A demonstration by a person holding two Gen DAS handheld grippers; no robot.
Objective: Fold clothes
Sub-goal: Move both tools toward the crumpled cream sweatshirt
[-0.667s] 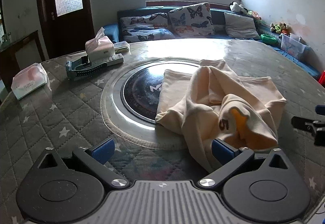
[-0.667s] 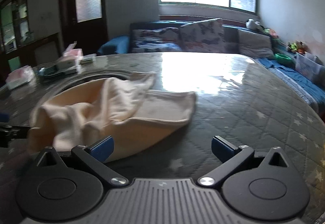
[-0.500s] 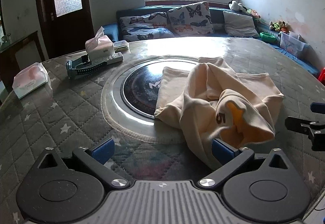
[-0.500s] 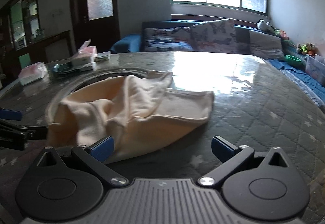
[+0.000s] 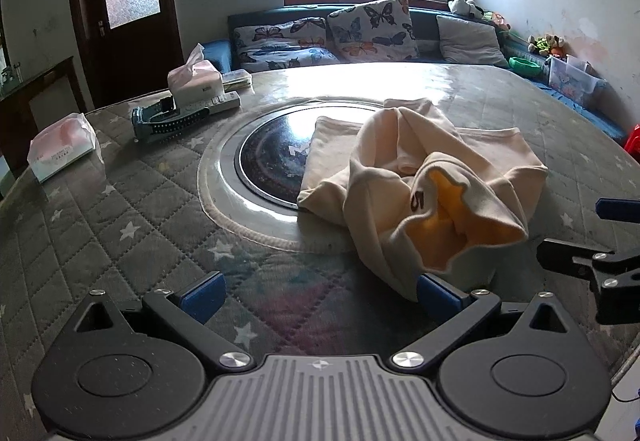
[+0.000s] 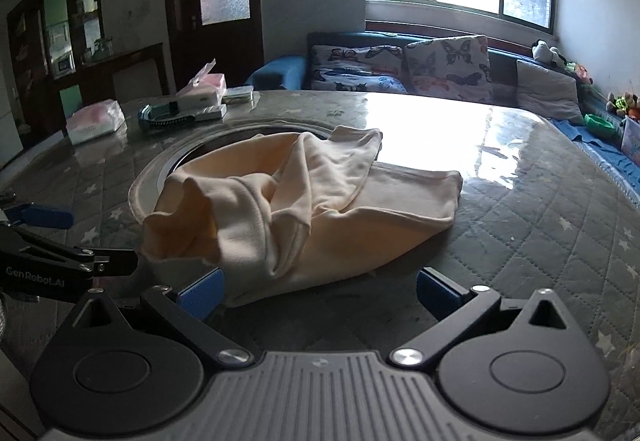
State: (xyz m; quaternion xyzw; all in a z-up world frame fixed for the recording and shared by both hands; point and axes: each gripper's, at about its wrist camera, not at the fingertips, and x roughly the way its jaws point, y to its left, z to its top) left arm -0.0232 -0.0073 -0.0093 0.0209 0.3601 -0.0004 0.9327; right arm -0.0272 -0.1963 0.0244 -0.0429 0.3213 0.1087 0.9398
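Your left gripper point(image 5: 318, 291) and right gripper point(image 6: 318, 287) both stand wide apart, holding nothing. The cream shirt point(image 5: 424, 193) lies crumpled on the table point(image 5: 100, 225), partly over the round glass plate point(image 5: 272, 161), just beyond both.

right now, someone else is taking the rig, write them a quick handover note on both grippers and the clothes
Left gripper: open, nothing between its blue pads, near the garment's closest edge.
Right gripper: open, holding nothing, at the garment's near edge on the other side.
Cream cotton garment with a yellow print: lies crumpled in a heap on the grey quilted star-pattern table cover, partly over the round black glass inset.
Done: no fold visible yet.
Left: spread the garment flat, then fold it. The tissue packs and remote at the far left are probably out of the way.
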